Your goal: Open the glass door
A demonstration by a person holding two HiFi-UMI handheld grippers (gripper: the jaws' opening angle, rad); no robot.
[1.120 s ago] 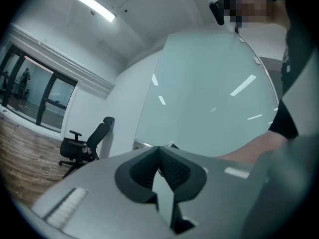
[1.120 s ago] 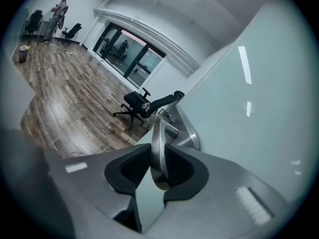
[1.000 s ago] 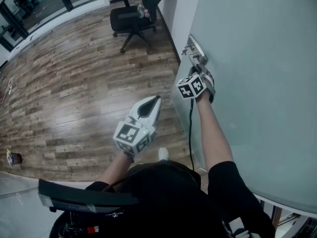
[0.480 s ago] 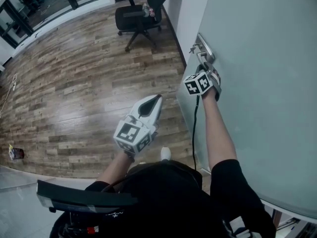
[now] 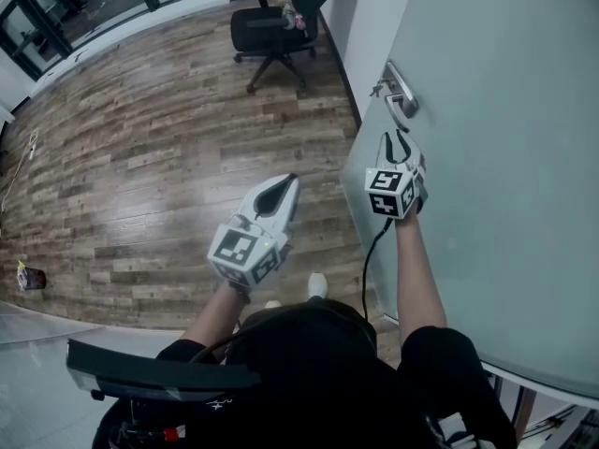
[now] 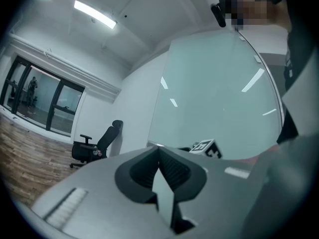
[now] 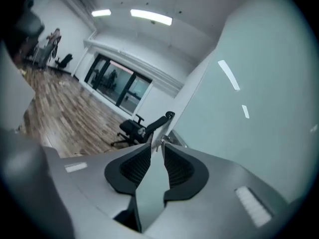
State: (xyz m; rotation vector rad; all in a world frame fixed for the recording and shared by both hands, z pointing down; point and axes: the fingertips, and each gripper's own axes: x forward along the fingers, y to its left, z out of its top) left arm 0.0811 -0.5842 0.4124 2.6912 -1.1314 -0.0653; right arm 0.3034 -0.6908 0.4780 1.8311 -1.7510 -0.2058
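The frosted glass door [image 5: 505,157] fills the right side of the head view, and its metal lever handle [image 5: 401,90] sits near the door's free edge. My right gripper [image 5: 401,142] hovers just short of the handle, pointing at it, clear of it. Its jaws stand slightly apart with nothing between them. In the right gripper view the handle [image 7: 175,137] shows just past the right gripper [image 7: 156,146]. My left gripper [image 5: 288,181] hangs over the wood floor left of the door edge, shut and empty. In its own view the left gripper [image 6: 159,149] faces the door [image 6: 219,93].
A black office chair [image 5: 281,21] stands on the wood floor [image 5: 140,157] by the white wall beyond the door edge. Dark-framed windows [image 5: 56,7] line the far side. A small object [image 5: 28,277] lies at the left. My shoe [image 5: 316,286] is by the door's edge.
The right gripper was up at the handle and has drawn back toward me, off the handle. The left gripper shifted slightly, still shut.
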